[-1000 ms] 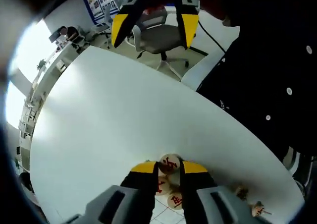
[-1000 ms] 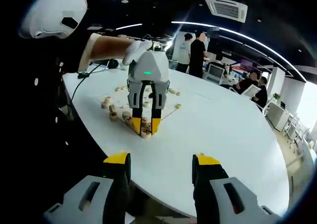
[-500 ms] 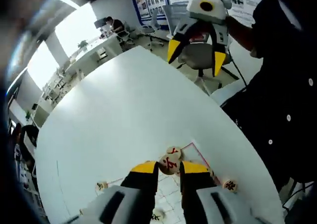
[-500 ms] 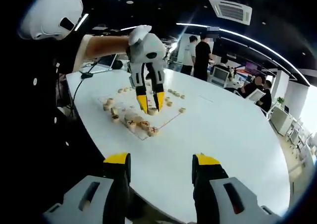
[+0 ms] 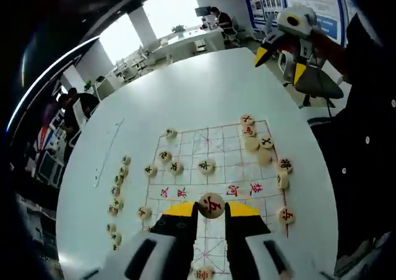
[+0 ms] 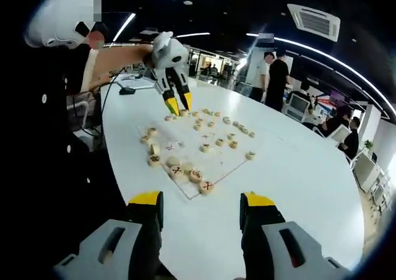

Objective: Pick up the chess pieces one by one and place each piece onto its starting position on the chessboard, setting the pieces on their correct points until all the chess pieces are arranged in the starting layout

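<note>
One chess piece (image 5: pixel 211 205) sits pinched in left gripper (image 5: pixel 211 209), seemingly above chessboard (image 5: pixel 216 153).

Red characters on the chess pieces (image 5: pixel 211 205) and chessboard (image 5: pixel 216 162); none legible.

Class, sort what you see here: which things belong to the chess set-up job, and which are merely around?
Job:
- chessboard
- piece held in the left gripper
- pieces on the board, e.g.
- row of pieces off the board
- right gripper, open, empty

Around:
- office chair
- people standing
- ceiling air unit
</note>
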`<control>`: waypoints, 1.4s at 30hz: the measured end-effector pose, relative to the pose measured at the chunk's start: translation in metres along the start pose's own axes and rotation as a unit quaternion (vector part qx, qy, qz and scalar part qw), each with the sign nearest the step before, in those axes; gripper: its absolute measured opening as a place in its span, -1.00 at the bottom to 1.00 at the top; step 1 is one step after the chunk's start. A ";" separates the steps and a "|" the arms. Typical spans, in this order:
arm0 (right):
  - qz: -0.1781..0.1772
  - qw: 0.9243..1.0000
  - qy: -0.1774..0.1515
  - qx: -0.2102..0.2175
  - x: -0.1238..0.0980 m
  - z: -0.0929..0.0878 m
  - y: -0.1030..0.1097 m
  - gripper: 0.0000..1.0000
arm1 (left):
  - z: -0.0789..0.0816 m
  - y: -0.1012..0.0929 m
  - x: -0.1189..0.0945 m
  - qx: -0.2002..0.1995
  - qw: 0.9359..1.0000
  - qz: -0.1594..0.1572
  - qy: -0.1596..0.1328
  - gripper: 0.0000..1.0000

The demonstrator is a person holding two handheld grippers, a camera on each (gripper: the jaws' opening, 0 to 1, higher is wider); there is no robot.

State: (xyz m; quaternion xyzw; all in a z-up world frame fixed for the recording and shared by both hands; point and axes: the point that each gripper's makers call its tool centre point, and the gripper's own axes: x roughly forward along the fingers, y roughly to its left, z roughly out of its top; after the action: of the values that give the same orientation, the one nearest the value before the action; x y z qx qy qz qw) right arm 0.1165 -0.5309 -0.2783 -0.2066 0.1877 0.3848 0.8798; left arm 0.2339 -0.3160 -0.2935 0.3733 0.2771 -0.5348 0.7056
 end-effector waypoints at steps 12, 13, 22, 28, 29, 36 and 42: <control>0.016 1.000 -0.001 -0.018 0.009 0.012 0.005 0.00 | -0.053 0.004 -0.046 -0.146 0.984 0.083 -0.057 -0.60; 0.016 1.000 -0.001 -0.019 0.009 0.013 0.006 0.00 | -0.052 0.004 -0.045 -0.142 0.984 0.085 -0.061 -0.60; 0.013 1.000 -0.001 -0.016 0.006 0.011 0.007 0.00 | -0.032 0.005 -0.014 -0.112 0.990 0.059 -0.056 -0.60; 0.005 1.000 0.001 -0.006 0.000 0.006 0.004 0.00 | -0.024 0.006 0.021 -0.107 0.993 0.030 -0.040 -0.60; 0.004 1.000 0.001 -0.005 0.000 0.006 0.004 0.00 | -0.024 0.007 0.028 -0.103 0.994 0.024 -0.032 -0.60; -0.006 1.000 0.003 0.009 -0.004 -0.001 0.000 0.00 | -0.028 0.009 0.051 -0.096 0.995 -0.004 -0.002 -0.60; -0.015 1.000 0.005 0.016 -0.006 -0.006 -0.005 -0.01 | -0.032 0.006 0.067 -0.093 0.995 -0.025 0.018 -0.60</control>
State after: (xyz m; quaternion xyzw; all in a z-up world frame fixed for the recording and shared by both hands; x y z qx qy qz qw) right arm 0.1150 -0.5406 -0.2792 -0.1976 0.1950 0.3673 0.8877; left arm 0.2583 -0.3250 -0.3632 0.3086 0.3473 -0.5178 0.7183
